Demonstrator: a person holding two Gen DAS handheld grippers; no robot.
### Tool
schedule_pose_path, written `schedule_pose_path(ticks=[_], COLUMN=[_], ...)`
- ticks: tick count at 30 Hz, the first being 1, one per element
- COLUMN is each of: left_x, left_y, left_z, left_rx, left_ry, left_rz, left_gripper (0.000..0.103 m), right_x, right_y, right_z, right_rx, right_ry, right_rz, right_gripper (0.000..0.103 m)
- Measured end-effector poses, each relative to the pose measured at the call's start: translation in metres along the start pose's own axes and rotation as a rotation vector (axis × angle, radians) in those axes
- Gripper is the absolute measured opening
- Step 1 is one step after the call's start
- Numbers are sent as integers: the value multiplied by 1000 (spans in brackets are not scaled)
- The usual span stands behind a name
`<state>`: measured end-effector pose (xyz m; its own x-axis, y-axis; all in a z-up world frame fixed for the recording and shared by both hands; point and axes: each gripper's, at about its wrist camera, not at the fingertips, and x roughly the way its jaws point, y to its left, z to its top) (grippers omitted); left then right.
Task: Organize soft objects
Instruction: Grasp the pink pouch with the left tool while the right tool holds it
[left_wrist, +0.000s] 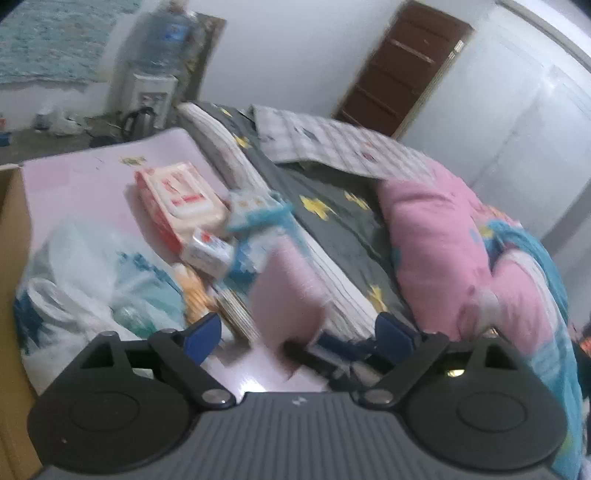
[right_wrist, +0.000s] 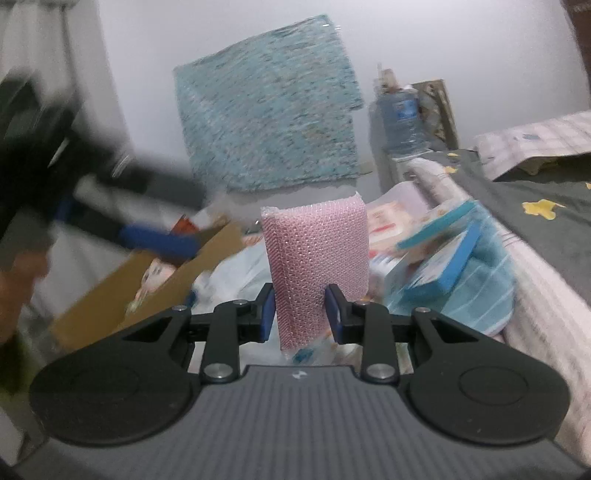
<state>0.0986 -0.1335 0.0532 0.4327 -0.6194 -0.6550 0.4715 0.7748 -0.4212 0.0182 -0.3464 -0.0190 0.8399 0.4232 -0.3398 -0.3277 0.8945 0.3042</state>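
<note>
In the right wrist view my right gripper (right_wrist: 300, 314) is shut on a pink sponge wrapped in bubble film (right_wrist: 317, 258), which stands upright between the blue pads. The left wrist view shows my left gripper (left_wrist: 297, 334) open wide. The same pink sponge (left_wrist: 291, 295) shows blurred ahead of it, and its pads are clear of the sponge. The right gripper's dark fingers (left_wrist: 314, 349) hold the sponge from below. On the pink surface (left_wrist: 74, 177) lie a red and white soft pack (left_wrist: 177, 199), blue and white sponge packs (left_wrist: 255, 214) and a white plastic bag (left_wrist: 85, 273).
An open cardboard box (right_wrist: 147, 280) stands left of the pile. A bed with a grey starred sheet (left_wrist: 332, 221) and a pink quilt (left_wrist: 443, 251) runs along the right. A water dispenser (left_wrist: 155, 88) and a kettle (left_wrist: 138, 122) stand by the far wall.
</note>
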Motion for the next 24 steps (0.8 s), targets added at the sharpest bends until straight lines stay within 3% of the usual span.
schedule_pose_path(ticks=[6, 10, 17, 24], left_x=[-4, -24, -83, -131], left_y=[-1, 13, 55, 108], left_z=[-18, -24, -23, -14], left_rx=[-12, -41, -94, -163], left_ry=[46, 26, -92, -199], left_rz=[103, 144, 252, 354], left_gripper=[87, 70, 36, 34], right_x=[-22, -20, 5, 60], right_y=[79, 117, 174, 229], right_z=[-24, -23, -4, 21], right_rx=[-171, -260, -398, -479], right_ry=[8, 3, -37, -38], right_rz=[5, 30, 75, 171], right_gripper=[28, 28, 28, 28])
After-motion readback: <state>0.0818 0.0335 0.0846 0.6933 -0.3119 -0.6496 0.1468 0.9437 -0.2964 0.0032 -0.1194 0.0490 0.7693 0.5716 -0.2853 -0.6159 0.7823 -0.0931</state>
